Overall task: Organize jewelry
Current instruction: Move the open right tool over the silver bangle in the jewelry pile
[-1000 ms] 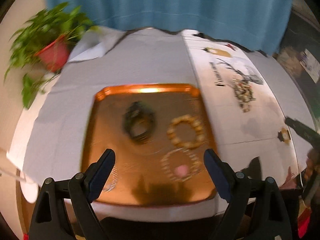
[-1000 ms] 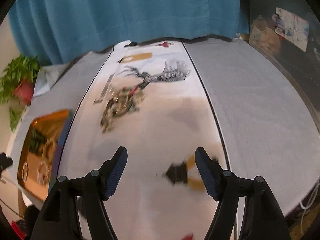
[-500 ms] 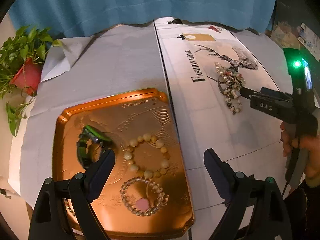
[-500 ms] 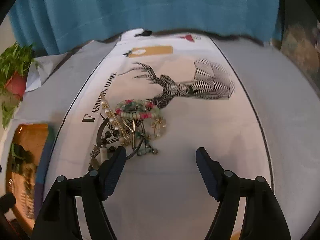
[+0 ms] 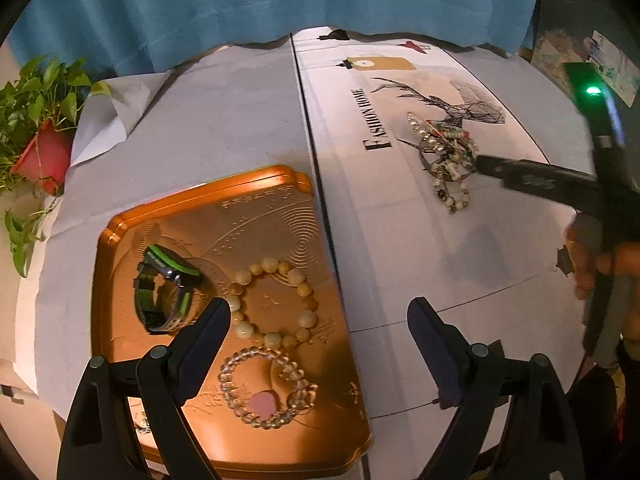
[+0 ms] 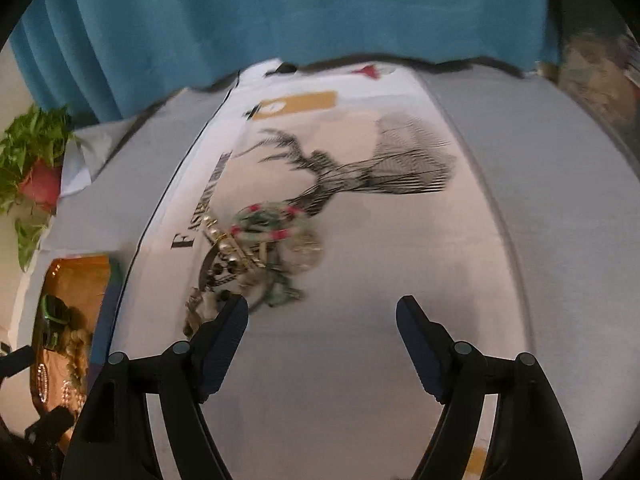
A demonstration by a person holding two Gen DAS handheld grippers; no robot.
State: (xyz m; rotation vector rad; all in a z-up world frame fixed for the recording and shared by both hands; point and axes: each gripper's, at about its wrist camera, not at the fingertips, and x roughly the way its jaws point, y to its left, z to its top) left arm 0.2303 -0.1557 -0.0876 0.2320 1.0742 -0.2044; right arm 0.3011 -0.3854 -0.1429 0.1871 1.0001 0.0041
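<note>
Now the left tongs [image 5: 318,316] hang spread wide with nothing between them, over the right edge of the copper tray [image 5: 256,184] on the table [image 5: 224,120]. Just behind their left finger lies a black and green watch [image 5: 166,296], and between and just ahead of the fingers a cream bead bracelet [image 5: 276,300]; a clear bead bracelet [image 5: 266,390] with a pink piece lies nearer, below the cream one. The right tongs [image 6: 322,312] are opening, empty, above the printed cloth [image 6: 360,280]. A tangled heap of jewelry [image 6: 256,256] rests on the cloth just ahead of their left finger, its near end at that fingertip, though whether they touch I cannot tell. In the left view the person's right hand [image 5: 608,264] grips the handle of those tongs
</note>
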